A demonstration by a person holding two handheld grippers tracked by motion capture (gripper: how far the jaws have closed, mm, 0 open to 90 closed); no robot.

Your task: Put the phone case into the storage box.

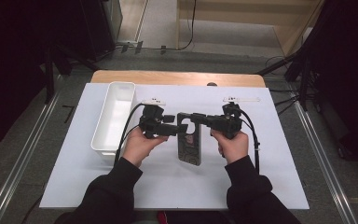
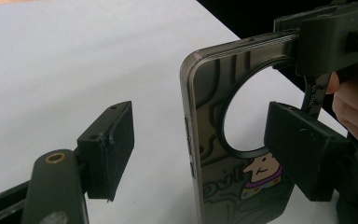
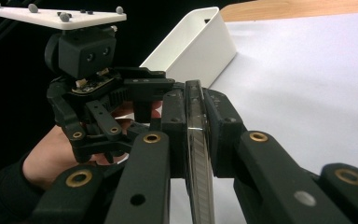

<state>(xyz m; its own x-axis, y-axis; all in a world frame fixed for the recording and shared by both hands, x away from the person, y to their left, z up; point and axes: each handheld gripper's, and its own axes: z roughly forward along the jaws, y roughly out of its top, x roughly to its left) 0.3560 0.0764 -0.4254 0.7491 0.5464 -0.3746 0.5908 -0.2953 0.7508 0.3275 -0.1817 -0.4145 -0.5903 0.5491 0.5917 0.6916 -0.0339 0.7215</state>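
Observation:
A dark phone case (image 1: 189,147) with a round cut-out and a cartoon figure on its back is held up over the white sheet at the table's middle. My right gripper (image 1: 196,117) is shut on its top edge; the thin case (image 3: 198,177) sits pinched between both pads (image 3: 221,126). My left gripper (image 2: 205,144) is open and straddles the case's (image 2: 214,154) side edge. Its left pad (image 2: 109,147) stands well away from the case, and its right pad (image 2: 303,149) is close against the printed back.
A long white bin (image 1: 114,114) stands at the left of the white sheet (image 1: 121,186), close behind my left hand. The sheet covers a wooden table whose far edge (image 1: 177,77) shows at the back. Dark stands and cables flank the table.

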